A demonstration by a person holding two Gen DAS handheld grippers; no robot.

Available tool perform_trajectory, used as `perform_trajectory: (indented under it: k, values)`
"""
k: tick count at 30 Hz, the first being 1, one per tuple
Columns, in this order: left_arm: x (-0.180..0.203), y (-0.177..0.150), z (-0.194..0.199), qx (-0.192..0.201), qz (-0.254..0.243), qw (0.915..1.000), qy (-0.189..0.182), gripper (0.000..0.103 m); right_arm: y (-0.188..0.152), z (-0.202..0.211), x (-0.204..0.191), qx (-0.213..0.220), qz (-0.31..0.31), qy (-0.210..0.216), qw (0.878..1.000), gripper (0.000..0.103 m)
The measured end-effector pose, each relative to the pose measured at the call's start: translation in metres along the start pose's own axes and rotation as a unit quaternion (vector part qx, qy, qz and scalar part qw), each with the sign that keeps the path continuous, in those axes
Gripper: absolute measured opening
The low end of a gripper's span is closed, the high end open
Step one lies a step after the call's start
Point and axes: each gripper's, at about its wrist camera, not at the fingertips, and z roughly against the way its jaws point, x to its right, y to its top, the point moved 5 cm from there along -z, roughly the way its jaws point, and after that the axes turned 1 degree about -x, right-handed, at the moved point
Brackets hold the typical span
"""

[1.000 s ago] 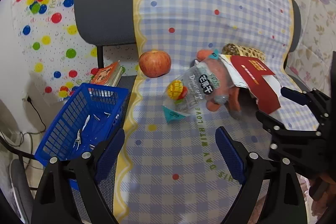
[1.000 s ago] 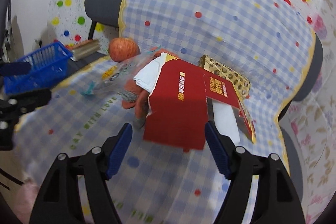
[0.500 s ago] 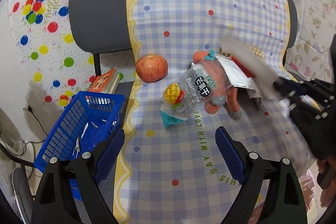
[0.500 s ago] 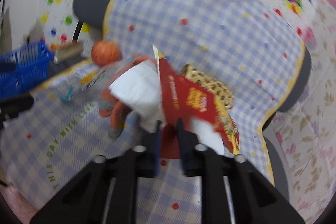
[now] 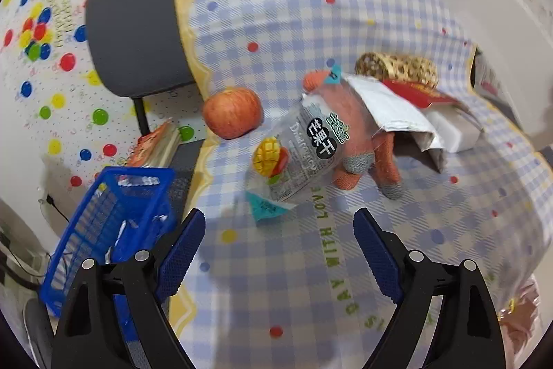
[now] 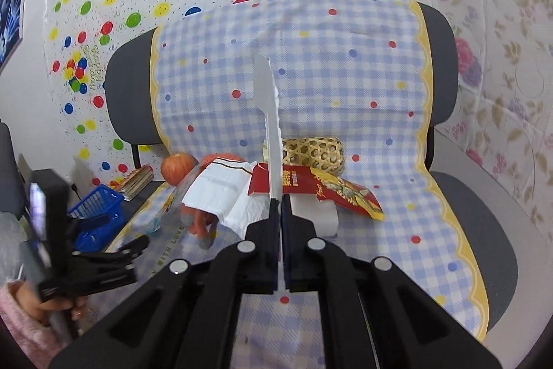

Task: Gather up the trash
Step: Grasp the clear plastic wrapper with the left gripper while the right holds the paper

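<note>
My right gripper (image 6: 280, 201) is shut on a thin torn piece of card (image 6: 268, 113), white on the side I see, held edge-on and raised above the chair seat. That card shows blurred at the top right of the left wrist view (image 5: 484, 9). Below it lie a red carton wrapper (image 6: 311, 185), crumpled white paper (image 6: 221, 196) and a clear mango snack bag (image 5: 304, 154) resting on an orange plush toy (image 5: 352, 127). My left gripper (image 5: 278, 223) hovers open just short of the snack bag, holding nothing.
A blue basket (image 5: 103, 230) stands left of the chair, below seat level, with small scraps in it. An apple (image 5: 232, 116), a woven roll (image 6: 312, 153) and a white block (image 6: 312, 213) lie on the checked cloth (image 5: 311, 282). Books (image 5: 155, 147) sit beside the basket.
My right gripper shut on the card piece, lifted it off the pile and rolled, so it now stands on edge. My left gripper moved closer to the snack bag.
</note>
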Motion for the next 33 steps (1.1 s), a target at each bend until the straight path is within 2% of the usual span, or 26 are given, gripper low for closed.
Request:
perform_trajectory:
  k: [2, 12, 14, 16, 18, 22, 26, 33]
  values:
    - [0.004, 0.003, -0.008, -0.002, -0.011, 0.9999, 0.006, 0.086, -0.001, -0.002, 0.003, -0.002, -0.005, -0.001, 1.0, 0.002]
    - [0.021, 0.022, -0.046, -0.004, -0.064, 0.9976, 0.027, 0.058, -0.009, -0.017, 0.01, -0.023, -0.014, 0.004, 1.0, 0.002]
    - [0.02, 0.023, -0.045, -0.002, -0.067, 0.9975, 0.02, 0.045, -0.011, -0.014, 0.01, -0.025, -0.015, 0.005, 1.0, 0.002]
    - [0.012, 0.023, -0.037, 0.0, -0.06, 0.9981, 0.015, 0.017, -0.012, -0.009, 0.011, -0.022, -0.016, 0.006, 1.0, 0.002]
    - [0.005, 0.025, -0.022, 0.013, -0.047, 0.9987, 0.016, 0.004, -0.012, -0.002, 0.011, -0.017, -0.018, 0.007, 1.0, 0.002]
    - [-0.014, 0.031, 0.037, 0.054, 0.001, 0.9984, -0.016, 0.001, -0.012, 0.014, 0.007, -0.006, -0.018, 0.013, 1.0, 0.002]
    - [-0.013, 0.028, 0.096, 0.092, 0.027, 0.9936, -0.059, 0.001, -0.015, 0.03, -0.001, 0.0, -0.016, 0.021, 1.0, 0.002]
    - [0.023, -0.001, 0.146, 0.102, 0.024, 0.9885, -0.109, 0.001, -0.036, 0.054, -0.005, -0.008, -0.016, 0.022, 1.0, 0.002]
